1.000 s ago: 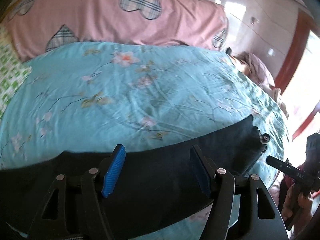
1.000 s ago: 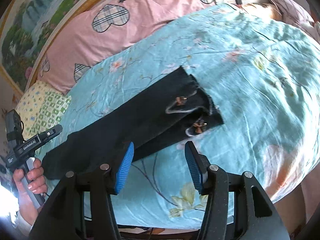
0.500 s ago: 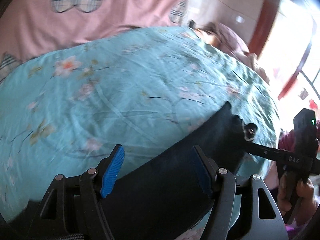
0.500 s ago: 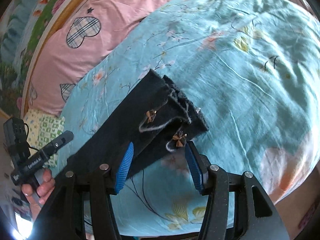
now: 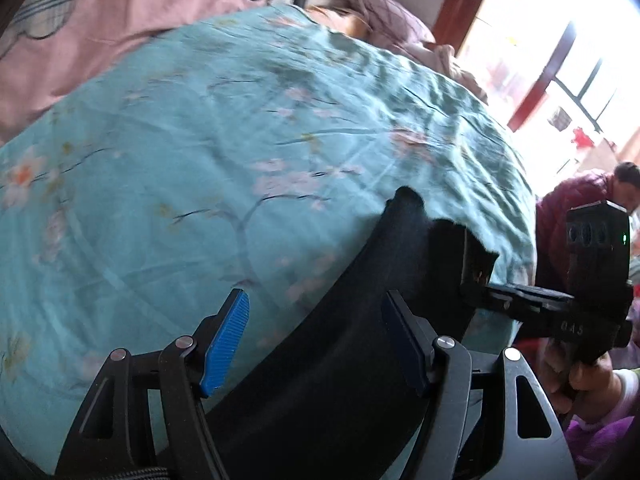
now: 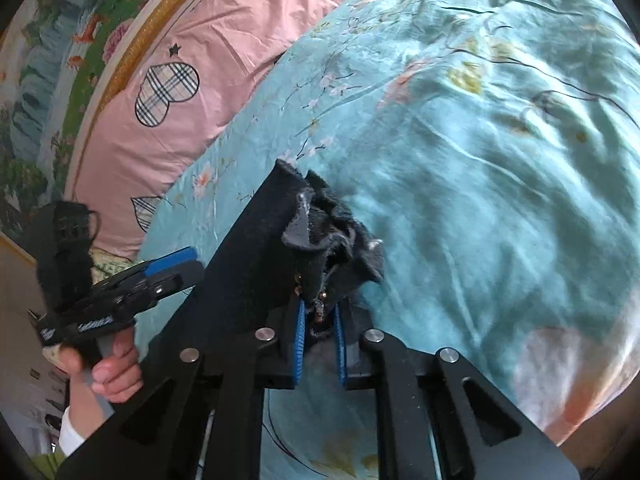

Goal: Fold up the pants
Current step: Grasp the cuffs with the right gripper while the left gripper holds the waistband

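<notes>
While closing, right gripper (image 6: 319,326) jaws pinched on frayed end of pants (image 6: 256,248), blue pads (image 6: 299,334) pressing fabric from both sides. Pants stretched dark across teal bedspread (image 6: 480,160), running from those jaws back toward left gripper (image 5: 314,338). Left jaws wide, hovering over mid-length of pants, fabric lying between and below pads (image 5: 226,338); contact not discernible. Pink pillow (image 6: 200,40) well beyond both jaws.

bright daylight comes in from the window (image 5: 568,60), which glares white. both pictures are a bit blurry, bent round, and dark at the corners. the pants (image 5: 360,340) look flat black.
</notes>
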Demonstrator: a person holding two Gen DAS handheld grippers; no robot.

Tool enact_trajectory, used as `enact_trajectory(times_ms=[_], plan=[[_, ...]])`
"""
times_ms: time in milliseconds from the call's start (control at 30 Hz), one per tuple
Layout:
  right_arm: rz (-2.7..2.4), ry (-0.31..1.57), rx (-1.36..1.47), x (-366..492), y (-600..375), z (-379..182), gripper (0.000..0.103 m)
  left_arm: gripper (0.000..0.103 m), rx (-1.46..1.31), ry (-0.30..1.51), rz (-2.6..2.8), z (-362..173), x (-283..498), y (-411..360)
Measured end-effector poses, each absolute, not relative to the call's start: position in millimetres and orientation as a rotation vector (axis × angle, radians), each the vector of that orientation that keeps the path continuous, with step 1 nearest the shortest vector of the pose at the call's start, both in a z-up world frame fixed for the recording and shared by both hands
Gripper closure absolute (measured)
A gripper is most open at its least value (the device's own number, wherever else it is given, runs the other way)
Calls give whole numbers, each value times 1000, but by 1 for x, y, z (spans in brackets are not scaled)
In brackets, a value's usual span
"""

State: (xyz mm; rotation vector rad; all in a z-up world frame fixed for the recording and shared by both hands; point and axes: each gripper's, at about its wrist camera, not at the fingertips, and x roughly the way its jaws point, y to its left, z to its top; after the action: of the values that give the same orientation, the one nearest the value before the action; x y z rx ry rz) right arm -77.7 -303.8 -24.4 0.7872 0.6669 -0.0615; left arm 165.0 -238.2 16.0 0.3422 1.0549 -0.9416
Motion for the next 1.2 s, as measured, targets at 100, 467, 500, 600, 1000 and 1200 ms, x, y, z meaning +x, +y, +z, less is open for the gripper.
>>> enact_trajectory(times_ms=[100, 467, 500, 600, 1000, 1200], plan=[[-48, 665, 773, -85, -305, -23, 90, 37, 360, 1097, -1016, 9, 167, -264], [-34, 686, 730, -84, -303, -24, 90, 78, 358, 1222, -1158, -20, 180, -316], [-34, 687, 729, -84, -304, -24, 90, 80, 352, 1220, -1165, -20, 180, -317], [-34, 686, 728, -83, -304, -24, 90, 88, 360, 1182, -1173, -18, 174, -317], [-15, 675, 688, -79, -299, -6, 90, 93, 302, 1110, -1166, 3, 169, -299], [25, 639, 643, -79, -291, 16, 90, 93, 240, 1055, -1166, 29, 166, -276]])
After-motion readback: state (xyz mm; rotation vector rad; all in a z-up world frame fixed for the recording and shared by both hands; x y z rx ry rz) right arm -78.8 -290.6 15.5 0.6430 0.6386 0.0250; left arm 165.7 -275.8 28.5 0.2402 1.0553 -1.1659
